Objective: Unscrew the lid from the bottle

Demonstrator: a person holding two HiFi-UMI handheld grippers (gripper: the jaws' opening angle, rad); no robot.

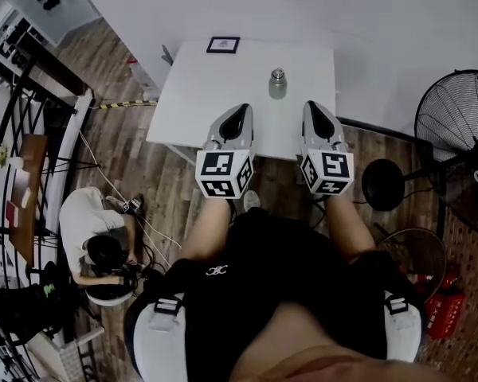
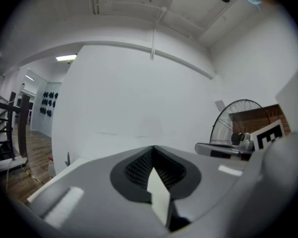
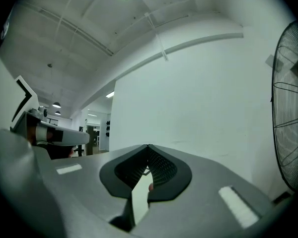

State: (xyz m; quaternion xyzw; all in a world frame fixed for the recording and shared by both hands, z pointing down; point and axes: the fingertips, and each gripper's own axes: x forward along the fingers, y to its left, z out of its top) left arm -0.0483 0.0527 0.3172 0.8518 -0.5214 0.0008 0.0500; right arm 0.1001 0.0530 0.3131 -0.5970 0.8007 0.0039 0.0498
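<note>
The bottle (image 1: 278,86) stands upright on the white tabletop (image 1: 199,94), in its far right half, with the long axis vertical. It is well apart from both tongs.

The left tongs (image 1: 236,117) and the right tongs (image 1: 317,112) sit over the near edge of the tabletop and point level toward the wall. Both sets of jaws are closed on nothing. The bottle lies ahead of them, between their two lines. It appears about equally near to each, with the right tongs perhaps slightly nearer.

The lid (image 1: 278,73) is on the bottle, at the top end.

Limits of view:
- Neither gripper view clearly shows the bottle. Both look over it to the wall.
- The lid seam and thread are too small to make out.
</note>
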